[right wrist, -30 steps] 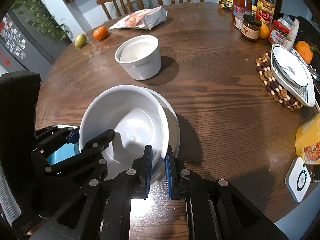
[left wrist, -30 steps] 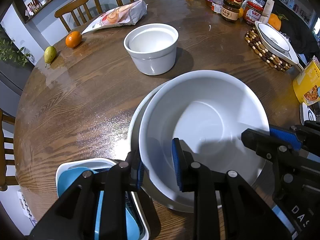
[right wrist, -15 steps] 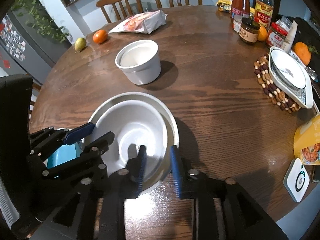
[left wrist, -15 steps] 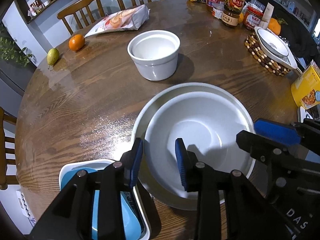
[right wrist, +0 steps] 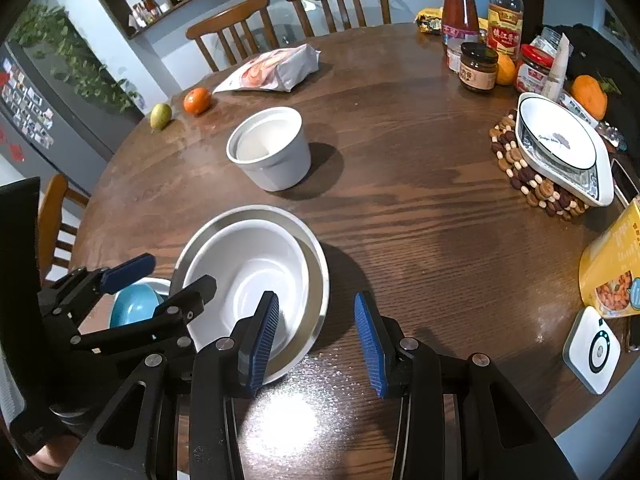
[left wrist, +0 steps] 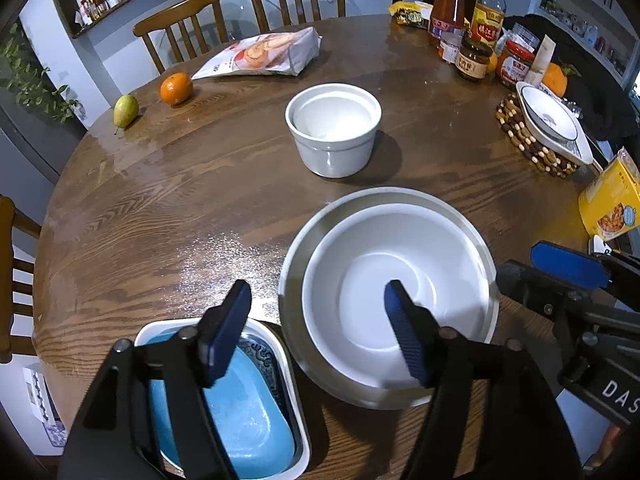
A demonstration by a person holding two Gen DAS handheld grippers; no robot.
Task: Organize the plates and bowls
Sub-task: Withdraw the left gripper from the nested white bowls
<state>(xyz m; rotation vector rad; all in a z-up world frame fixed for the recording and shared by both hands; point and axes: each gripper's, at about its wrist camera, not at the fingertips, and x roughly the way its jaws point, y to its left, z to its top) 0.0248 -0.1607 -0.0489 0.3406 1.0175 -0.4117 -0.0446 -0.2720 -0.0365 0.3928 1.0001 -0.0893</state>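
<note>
A white bowl point(left wrist: 400, 292) rests nested inside a wider metal bowl point(left wrist: 316, 232) on the round wooden table; both show in the right wrist view, the white bowl point(right wrist: 256, 268) and the metal bowl point(right wrist: 316, 256). My left gripper point(left wrist: 318, 328) is open and empty above the bowls' near left rim. My right gripper point(right wrist: 316, 328) is open and empty above their near right rim. A deep white pot point(left wrist: 334, 128) stands farther back. A blue dish in a white square dish point(left wrist: 236, 412) sits at the near left. A white patterned dish point(right wrist: 560, 148) lies on a beaded trivet at the right.
An orange point(left wrist: 176, 88), a pear point(left wrist: 125, 110) and a snack bag point(left wrist: 264, 54) lie at the far left. Bottles and jars point(right wrist: 480, 40) stand at the far right. A yellow box point(right wrist: 612, 268) and a white device point(right wrist: 592, 350) sit near the right edge.
Both grippers let go of the white bowl, which settled into the metal bowl. Both opened wide and drew back and up.
</note>
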